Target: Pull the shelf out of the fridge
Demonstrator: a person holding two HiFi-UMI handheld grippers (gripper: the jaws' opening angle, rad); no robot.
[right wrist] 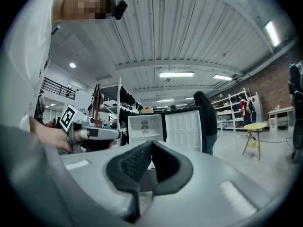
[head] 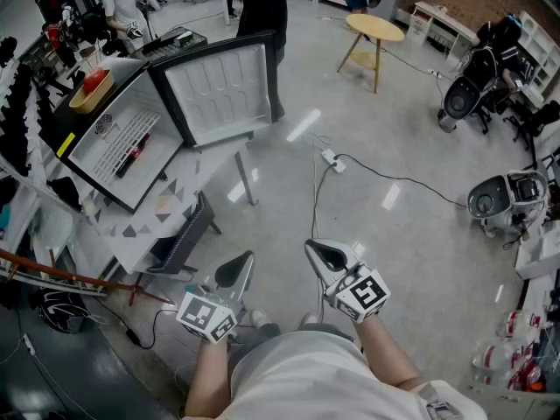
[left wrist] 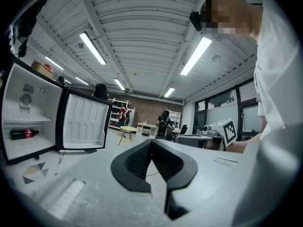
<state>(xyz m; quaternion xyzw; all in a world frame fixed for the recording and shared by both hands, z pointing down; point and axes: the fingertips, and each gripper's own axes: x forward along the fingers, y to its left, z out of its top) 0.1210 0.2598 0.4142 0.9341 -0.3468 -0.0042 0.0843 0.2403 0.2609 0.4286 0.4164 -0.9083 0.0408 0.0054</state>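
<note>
The fridge is seen standing on the counter at the upper left of the head view, its door swung wide open. The shelf is still seated inside the fridge, and a bottle is seen lying in there close to it. Both grippers are held level near the person's body, well apart from the fridge. The left gripper is closed with nothing between its jaws, and the right gripper is likewise closed and empty
</note>
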